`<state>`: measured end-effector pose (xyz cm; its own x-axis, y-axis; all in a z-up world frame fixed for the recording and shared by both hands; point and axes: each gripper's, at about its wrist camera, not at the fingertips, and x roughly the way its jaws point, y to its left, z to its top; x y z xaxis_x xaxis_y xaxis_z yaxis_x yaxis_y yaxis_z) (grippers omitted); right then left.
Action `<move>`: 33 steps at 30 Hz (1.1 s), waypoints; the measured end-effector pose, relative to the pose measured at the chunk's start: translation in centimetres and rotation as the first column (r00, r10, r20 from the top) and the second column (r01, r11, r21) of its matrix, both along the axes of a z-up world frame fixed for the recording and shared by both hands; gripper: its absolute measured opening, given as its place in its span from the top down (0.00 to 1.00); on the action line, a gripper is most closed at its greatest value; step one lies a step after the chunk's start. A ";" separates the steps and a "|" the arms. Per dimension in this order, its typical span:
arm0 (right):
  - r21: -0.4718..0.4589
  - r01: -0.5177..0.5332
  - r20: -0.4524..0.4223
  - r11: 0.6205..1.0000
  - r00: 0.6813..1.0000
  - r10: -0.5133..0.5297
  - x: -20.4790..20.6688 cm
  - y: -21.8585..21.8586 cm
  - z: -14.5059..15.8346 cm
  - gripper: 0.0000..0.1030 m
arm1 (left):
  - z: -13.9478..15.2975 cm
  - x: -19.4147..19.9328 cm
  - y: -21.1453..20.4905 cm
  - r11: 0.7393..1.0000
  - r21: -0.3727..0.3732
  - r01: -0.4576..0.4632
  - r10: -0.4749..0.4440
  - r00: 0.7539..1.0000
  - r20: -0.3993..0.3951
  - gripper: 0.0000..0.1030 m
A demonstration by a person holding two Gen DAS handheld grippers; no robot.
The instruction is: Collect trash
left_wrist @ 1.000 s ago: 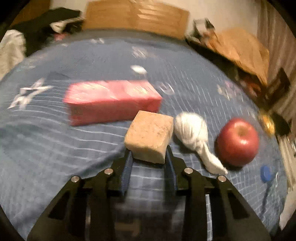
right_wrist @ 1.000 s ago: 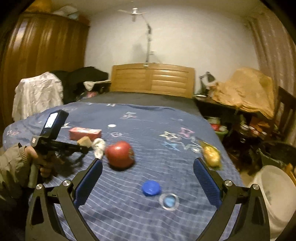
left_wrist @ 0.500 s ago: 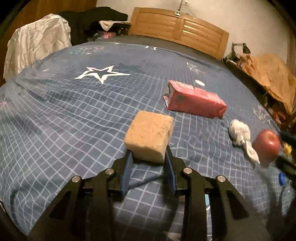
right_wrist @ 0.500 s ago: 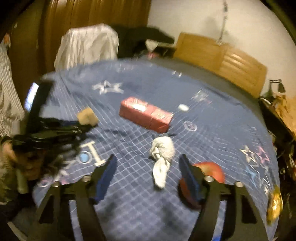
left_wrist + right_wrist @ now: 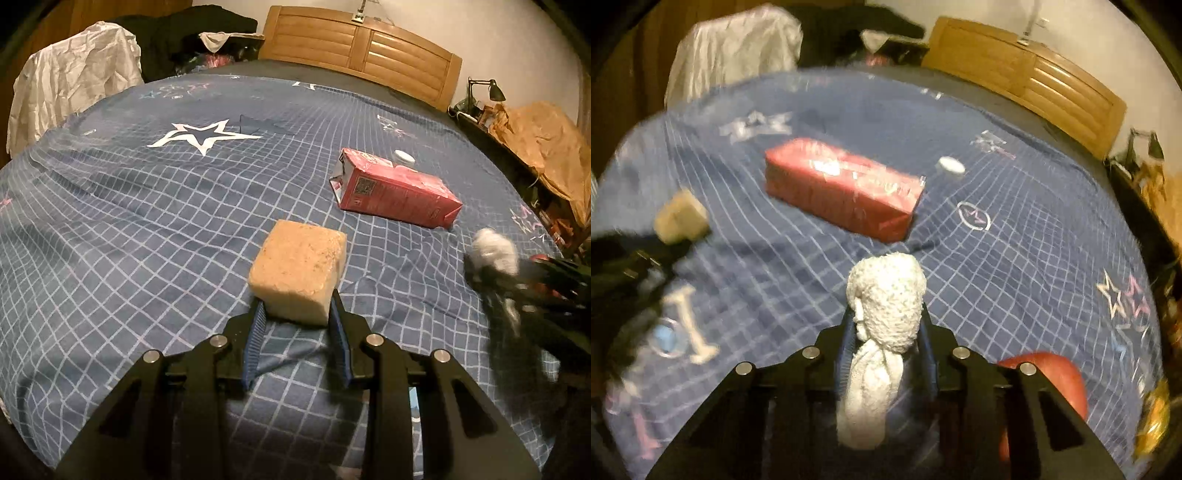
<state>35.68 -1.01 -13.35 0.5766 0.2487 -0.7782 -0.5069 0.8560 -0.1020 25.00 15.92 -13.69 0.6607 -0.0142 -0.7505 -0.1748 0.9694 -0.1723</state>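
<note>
The tissue wad (image 5: 884,299), white, crumpled and nubbly with a twisted tail hanging down, sits between my right fingers (image 5: 886,325), which have just been closing and now pinch it at its sides above the bed (image 5: 1015,258). In my left fingers (image 5: 297,314) I grasp the sponge (image 5: 299,271), a tan, porous block with blunt corners, clamped at its lower edge by the ribbed blue pads and held over the bed (image 5: 129,221). From the left view the wad (image 5: 495,251) shows as a blurred white lump at the far right, with the right gripper's dark frame under it. From the right view the sponge (image 5: 681,221) shows pale and smeared at the left edge. Between and beyond both lies the carton (image 5: 395,192), a long red box on its side with its gabled end torn open and small print on one face; in the right view the carton (image 5: 842,188) looks glossy. A small white cap (image 5: 404,157), flat and round, rests on the quilt just behind the carton. A smooth red apple (image 5: 1049,384) lies near my right fingers, partly hidden by the frame. The quilt is blue cloth with a fine white grid and printed stars, and a slatted wooden headboard (image 5: 362,48) stands at the far end.
</note>
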 end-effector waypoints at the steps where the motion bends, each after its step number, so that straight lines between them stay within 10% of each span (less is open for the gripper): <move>1: 0.051 0.007 -0.001 0.999 1.000 -0.007 -1.1 -0.8 1.0 0.69 | 0.0 0.0 0.0 1.000 -0.002 0.001 -0.001 1.000 0.002 0.69; 10: 0.223 0.206 -0.081 0.953 0.978 -0.193 -13.1 -11.8 4.0 0.68 | 1.1 -1.8 -0.4 0.998 0.004 0.058 -0.058 0.996 0.069 0.69; 16: 0.276 0.335 -0.115 0.901 0.942 -0.315 -18.3 -17.3 2.8 0.68 | 2.9 -6.8 -5.4 0.957 -0.054 0.285 -0.279 0.956 0.087 0.69; 20: 0.287 0.354 -0.126 0.890 0.935 -0.331 -18.5 -17.6 0.7 0.66 | 1.4 -7.1 -9.5 0.943 0.037 0.332 -0.333 0.943 0.021 0.68; 25: 0.283 0.322 -0.100 0.904 0.947 -0.306 -18.2 -16.9 -1.8 0.55 | -0.4 -6.6 -11.9 0.923 0.237 0.302 -0.316 0.949 0.019 0.63; 28: 0.289 0.316 -0.035 0.904 0.947 -0.319 -19.0 -17.1 -0.8 0.27 | 0.3 -6.9 -11.4 0.932 0.196 0.304 -0.319 0.947 0.048 0.41; 33: 0.298 0.318 0.006 0.900 0.942 -0.335 -20.4 -17.7 -0.3 0.23 | 0.8 -7.7 -9.7 0.952 0.083 0.294 -0.302 0.948 0.104 0.38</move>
<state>15.33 -18.72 -13.61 0.7043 0.2472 -0.6655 -0.1943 0.9687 0.1543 17.32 6.25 -12.84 0.7152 -0.1772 -0.6761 0.1411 0.9840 -0.1087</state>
